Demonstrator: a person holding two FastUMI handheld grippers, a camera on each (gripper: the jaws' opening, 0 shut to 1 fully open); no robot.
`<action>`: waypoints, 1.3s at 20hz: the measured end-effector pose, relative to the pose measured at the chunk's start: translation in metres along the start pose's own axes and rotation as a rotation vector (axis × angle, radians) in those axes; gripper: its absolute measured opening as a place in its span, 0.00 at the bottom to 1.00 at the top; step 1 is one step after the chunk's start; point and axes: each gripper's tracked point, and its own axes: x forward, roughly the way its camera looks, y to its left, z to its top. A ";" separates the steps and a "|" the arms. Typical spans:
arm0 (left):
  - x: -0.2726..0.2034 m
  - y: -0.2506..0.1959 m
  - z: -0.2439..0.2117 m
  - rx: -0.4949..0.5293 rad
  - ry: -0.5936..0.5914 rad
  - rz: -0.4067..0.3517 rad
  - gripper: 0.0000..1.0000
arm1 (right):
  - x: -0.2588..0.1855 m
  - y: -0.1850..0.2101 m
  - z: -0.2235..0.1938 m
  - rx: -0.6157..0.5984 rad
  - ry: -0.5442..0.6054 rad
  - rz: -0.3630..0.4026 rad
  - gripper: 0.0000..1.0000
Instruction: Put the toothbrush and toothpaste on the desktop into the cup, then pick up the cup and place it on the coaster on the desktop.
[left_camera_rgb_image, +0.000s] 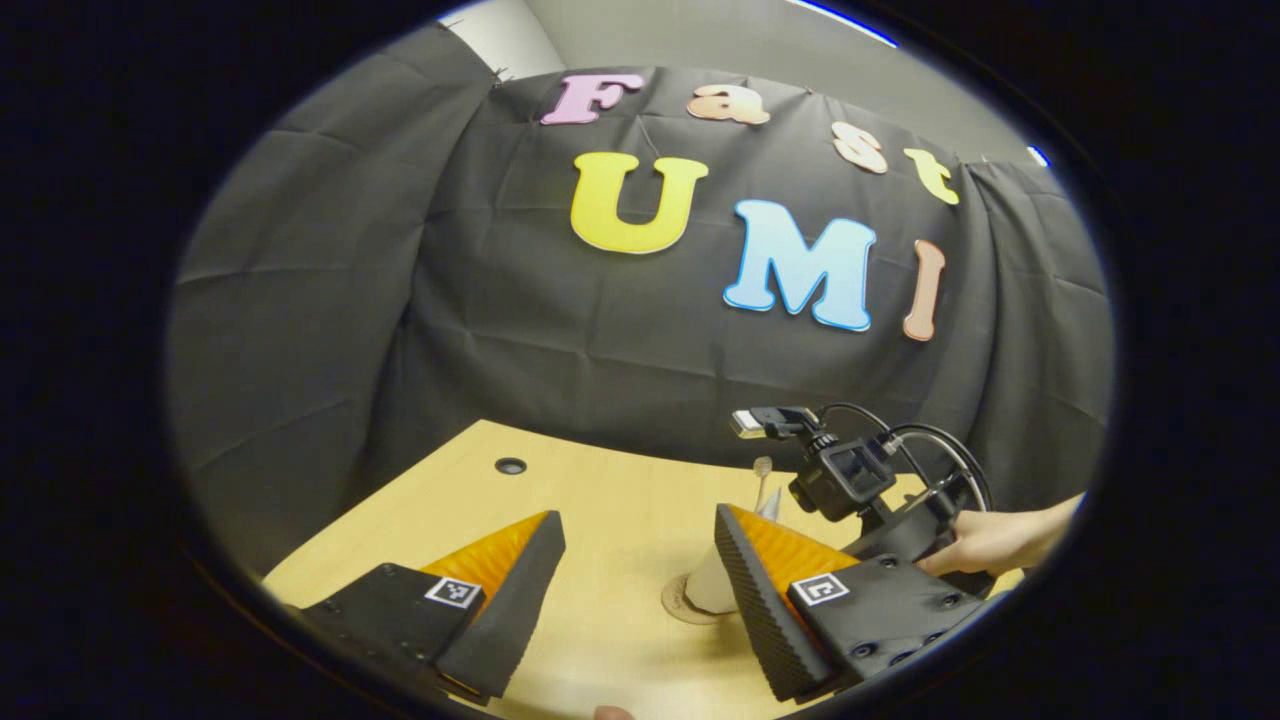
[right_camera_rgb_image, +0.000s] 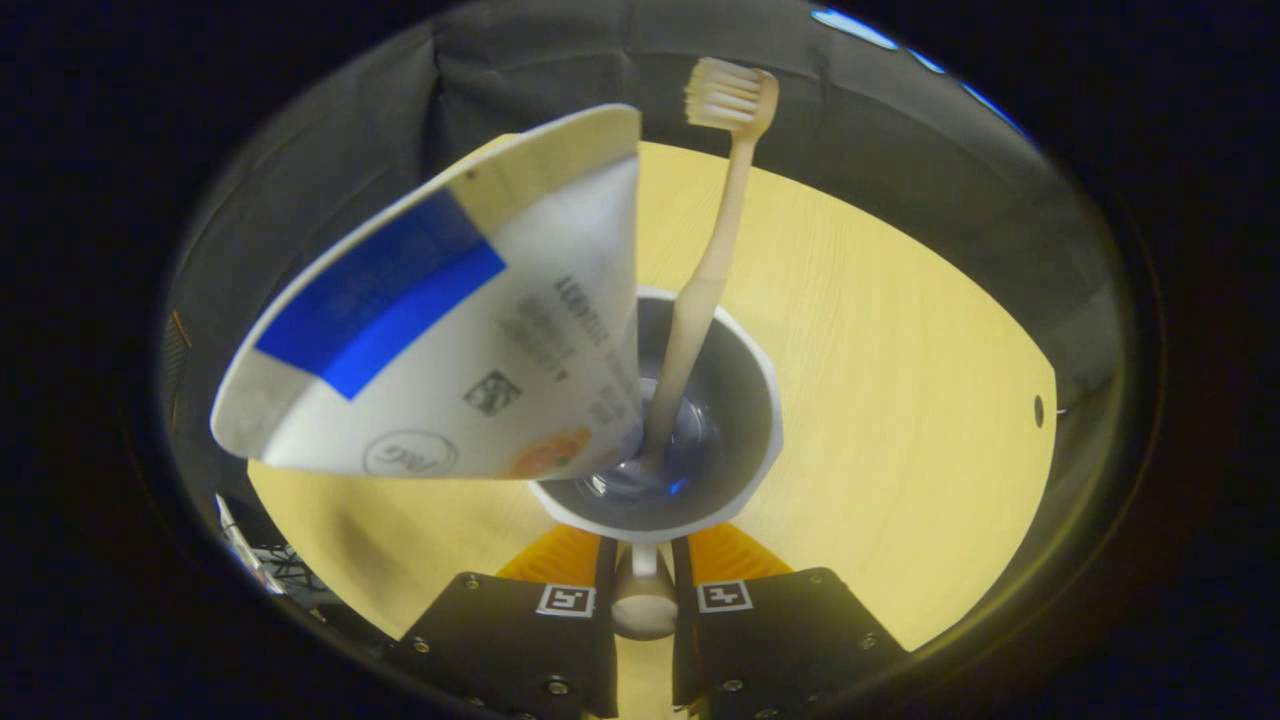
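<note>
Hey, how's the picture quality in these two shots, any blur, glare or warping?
Left gripper view: sharp, evenly lit, the desk edge bowed by the fisheye. Right gripper view: the toothpaste is close and soft, its print smeared; the toothbrush is clearer; a small glint shows at the cup bottom; edges darken.

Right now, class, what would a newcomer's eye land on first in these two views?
In the right gripper view, the toothpaste tube looms large, leaning out of the cup beside the upright toothbrush. In the left gripper view, the left hand-held gripper gapes wide over the desk.
</note>
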 end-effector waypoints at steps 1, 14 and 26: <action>-0.002 0.003 0.000 0.000 0.000 0.004 0.94 | 0.002 0.002 0.003 -0.004 0.006 -0.003 0.22; -0.004 0.009 -0.003 -0.008 0.012 0.000 0.96 | -0.012 0.012 0.005 -0.026 0.007 -0.028 0.28; 0.000 -0.015 0.010 0.022 -0.005 -0.028 0.96 | -0.108 0.006 -0.017 0.002 -0.123 0.047 0.83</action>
